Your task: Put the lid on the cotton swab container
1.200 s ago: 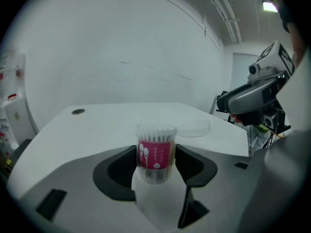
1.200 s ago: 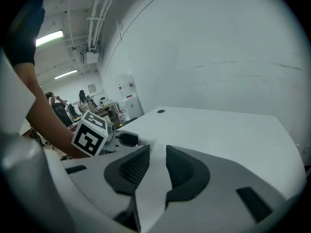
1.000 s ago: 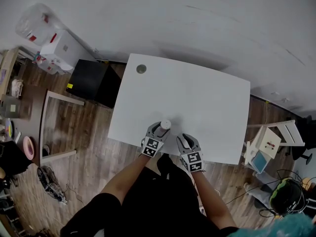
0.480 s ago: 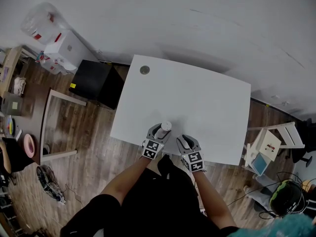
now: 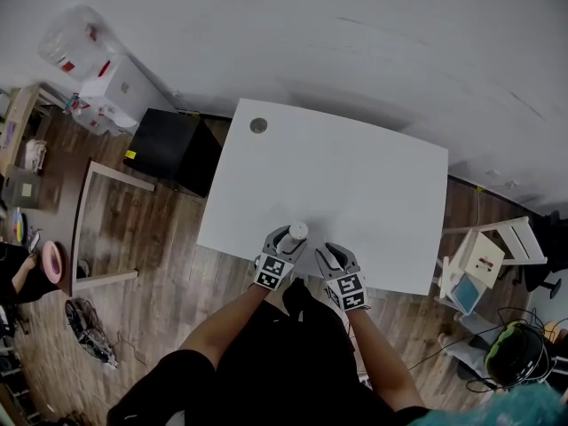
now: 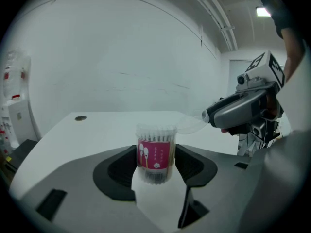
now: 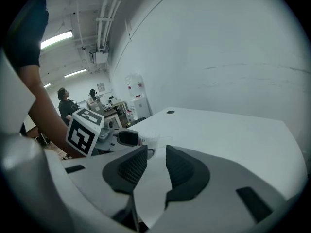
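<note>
Left gripper [image 5: 288, 238] clamps the container [image 6: 156, 152] upright to steady it; right gripper [image 7: 151, 152], jaws just opened and apart, seemingly frees the lid [image 6: 190, 124] beside the container's top

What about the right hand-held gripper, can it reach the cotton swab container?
Probably yes: the left hand-held gripper holds the cotton swab container upright, and the open right hand-held gripper sits close beside it, apparently unobstructed.

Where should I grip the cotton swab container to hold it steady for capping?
Grip the cotton swab container across its round labelled middle, from the side. It is upright, so a side pinch like the left claw's leaves the top free.
</note>
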Tool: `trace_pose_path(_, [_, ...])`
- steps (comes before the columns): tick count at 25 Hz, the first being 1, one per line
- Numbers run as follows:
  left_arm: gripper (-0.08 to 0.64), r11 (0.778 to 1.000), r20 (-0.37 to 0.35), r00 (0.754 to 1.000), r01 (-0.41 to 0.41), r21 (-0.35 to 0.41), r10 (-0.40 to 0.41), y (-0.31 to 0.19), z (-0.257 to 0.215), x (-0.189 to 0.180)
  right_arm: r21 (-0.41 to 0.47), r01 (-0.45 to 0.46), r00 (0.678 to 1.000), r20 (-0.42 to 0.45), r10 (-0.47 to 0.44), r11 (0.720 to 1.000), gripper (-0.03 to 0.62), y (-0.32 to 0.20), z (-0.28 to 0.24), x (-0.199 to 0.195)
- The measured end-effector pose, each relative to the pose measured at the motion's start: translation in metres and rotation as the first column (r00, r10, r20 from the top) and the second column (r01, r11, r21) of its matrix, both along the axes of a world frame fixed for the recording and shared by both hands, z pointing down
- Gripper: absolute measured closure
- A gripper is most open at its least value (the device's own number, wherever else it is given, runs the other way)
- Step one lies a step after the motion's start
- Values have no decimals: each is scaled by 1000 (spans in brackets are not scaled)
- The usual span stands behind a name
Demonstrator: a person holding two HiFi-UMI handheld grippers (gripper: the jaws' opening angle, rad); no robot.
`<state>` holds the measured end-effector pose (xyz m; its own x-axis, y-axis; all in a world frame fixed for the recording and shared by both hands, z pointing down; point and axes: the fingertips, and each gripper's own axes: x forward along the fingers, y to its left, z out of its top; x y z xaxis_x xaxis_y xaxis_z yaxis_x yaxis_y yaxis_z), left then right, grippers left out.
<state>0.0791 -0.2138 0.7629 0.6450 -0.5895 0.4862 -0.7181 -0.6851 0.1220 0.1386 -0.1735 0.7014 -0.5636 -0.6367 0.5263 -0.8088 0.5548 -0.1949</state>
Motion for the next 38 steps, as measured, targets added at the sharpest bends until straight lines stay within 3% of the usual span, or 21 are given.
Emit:
trace_pose_path(8, [305,999,16,999,-32,-12,32,13,12,8,39,22,1000,-13,-21,999,462,-3,-10,-1])
trace_pose_path(18, [305,990,20,990,-138,-27,138,35,34,26,37,71,997,16,-71,997,462,-13,-12,-19])
trace_pose_path(27, [305,980,11,981,-195,-25,195,39,39,55,-68,83,996,-35,-85,994,462,-16,29,-25])
trace_pose_path(38, [305,971,30,971,-236,-32,237,47,51,40,-141,90,996,10,-89,986,465,-9,43,-46])
